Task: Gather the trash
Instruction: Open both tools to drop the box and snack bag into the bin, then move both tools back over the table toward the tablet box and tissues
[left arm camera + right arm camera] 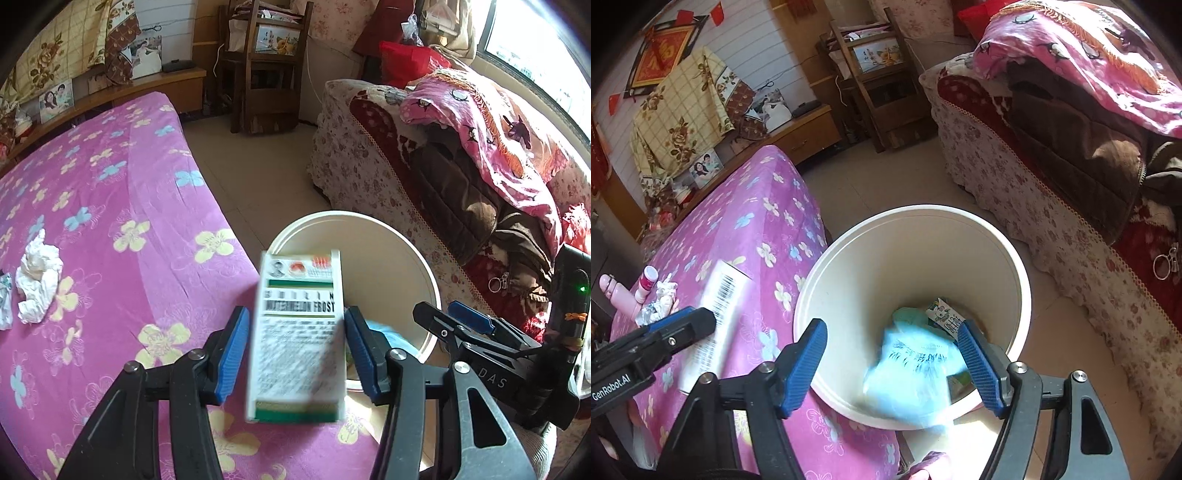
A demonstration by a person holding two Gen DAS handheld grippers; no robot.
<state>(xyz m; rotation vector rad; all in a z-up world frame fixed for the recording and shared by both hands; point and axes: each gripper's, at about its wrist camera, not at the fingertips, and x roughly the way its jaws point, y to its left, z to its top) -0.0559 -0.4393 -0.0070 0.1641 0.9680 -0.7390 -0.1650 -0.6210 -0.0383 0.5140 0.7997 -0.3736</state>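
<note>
Trash at the bin: both jaws stand apart.
Left wrist view: the left gripper (295, 350) is open, the blurred white box (299, 339) between its jaws, gap on the left side, over the white bin (424, 266). Right wrist view: the right gripper (897, 365) gapes, blurred blue packet (912, 373) between its jaws above the bin.

A bed (110, 192) with a pink flowered cover faces a floral-draped sofa (369, 173) piled with blankets. A dark wooden chair (266, 62) stands beyond, on a tiled floor (251, 162).
</note>
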